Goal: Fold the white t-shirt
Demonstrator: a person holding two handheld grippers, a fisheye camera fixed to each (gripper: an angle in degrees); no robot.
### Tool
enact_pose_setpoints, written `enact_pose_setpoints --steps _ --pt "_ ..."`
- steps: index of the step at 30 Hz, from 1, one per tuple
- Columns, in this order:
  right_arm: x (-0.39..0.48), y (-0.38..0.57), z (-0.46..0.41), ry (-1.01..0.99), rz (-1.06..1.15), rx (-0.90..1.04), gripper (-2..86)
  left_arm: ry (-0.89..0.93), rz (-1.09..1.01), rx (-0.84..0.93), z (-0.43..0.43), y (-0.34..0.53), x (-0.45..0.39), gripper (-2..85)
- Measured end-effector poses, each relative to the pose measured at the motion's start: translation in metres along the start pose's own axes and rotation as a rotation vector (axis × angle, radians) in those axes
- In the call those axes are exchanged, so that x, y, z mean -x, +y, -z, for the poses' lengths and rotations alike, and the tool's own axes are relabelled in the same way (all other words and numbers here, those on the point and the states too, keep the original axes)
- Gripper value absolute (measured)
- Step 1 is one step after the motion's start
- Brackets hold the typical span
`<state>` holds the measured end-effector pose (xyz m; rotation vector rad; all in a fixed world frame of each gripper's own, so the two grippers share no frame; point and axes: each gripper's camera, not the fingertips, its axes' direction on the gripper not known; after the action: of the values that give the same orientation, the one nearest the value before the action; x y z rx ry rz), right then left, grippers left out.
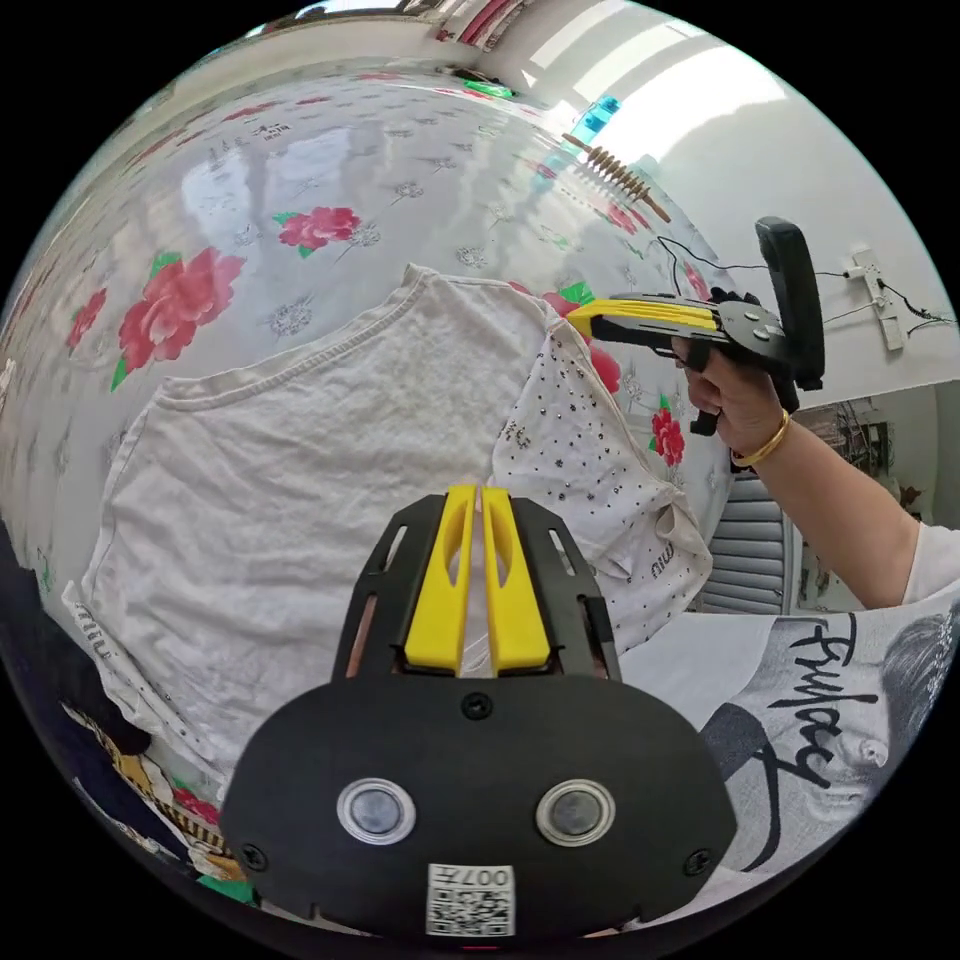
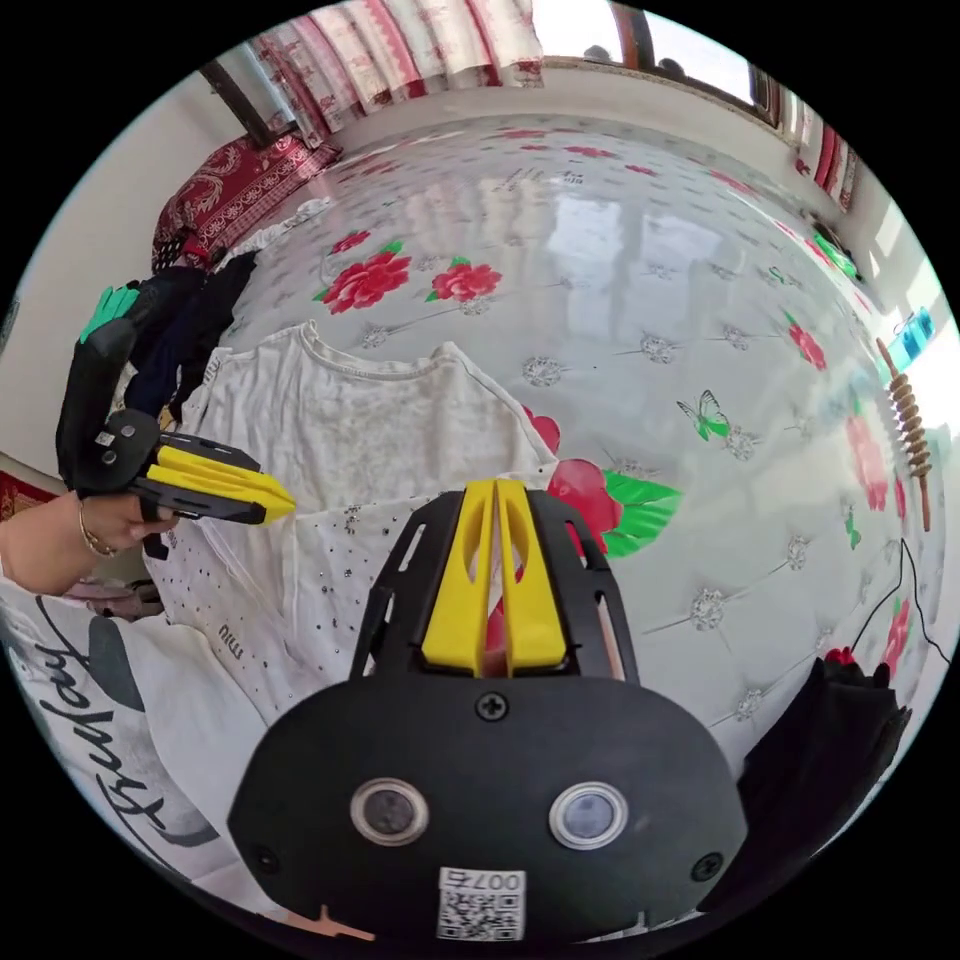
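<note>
the t-shirt (image 1: 300, 470) lies spread on the flowered table (image 1: 330, 160), neckline away from me, so that its outline can be read before any fold is made. one side panel with small studs (image 1: 600, 480) is already turned over toward the body — i judge this to be the first lengthwise fold, part done.

my left hand-held gripper (image 1: 478, 500) hovers over the middle of the shirt, its yellow jaws drawn close with only a thin slit between them; in the left gripper view i see no cloth between the tips. in the right gripper view it (image 2: 275, 500) sits at the shirt's near edge, and whether it touches the fabric i cannot tell.

my right hand-held gripper (image 2: 497, 495) is likewise nearly closed and holds nothing that i can see. in the left gripper view it (image 1: 580, 320) points at the shoulder corner of the turned panel, held there — in my judgement — to pinch or square that corner.

dark clothes (image 2: 190, 310) lie heaped at the table's edge, apart from the work.
</note>
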<state>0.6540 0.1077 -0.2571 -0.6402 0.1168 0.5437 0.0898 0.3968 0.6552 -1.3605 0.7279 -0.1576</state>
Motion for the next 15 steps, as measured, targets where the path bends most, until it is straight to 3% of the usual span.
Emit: enact_pose_setpoints --steps 6,9,15 --pt "0.016 0.043 0.039 -0.106 -0.142 -0.093 -0.3 -0.278 0.441 -0.295 0.081 0.14 0.092 5.7" --pt "0.042 0.055 0.037 -0.139 -0.164 -0.064 -0.3 -0.405 0.587 -0.295 0.098 0.197 0.131 8.3" --pt "0.113 0.048 0.03 -0.169 -0.085 -0.035 -0.2 -0.384 0.585 -0.228 0.086 0.24 0.174 10.2"
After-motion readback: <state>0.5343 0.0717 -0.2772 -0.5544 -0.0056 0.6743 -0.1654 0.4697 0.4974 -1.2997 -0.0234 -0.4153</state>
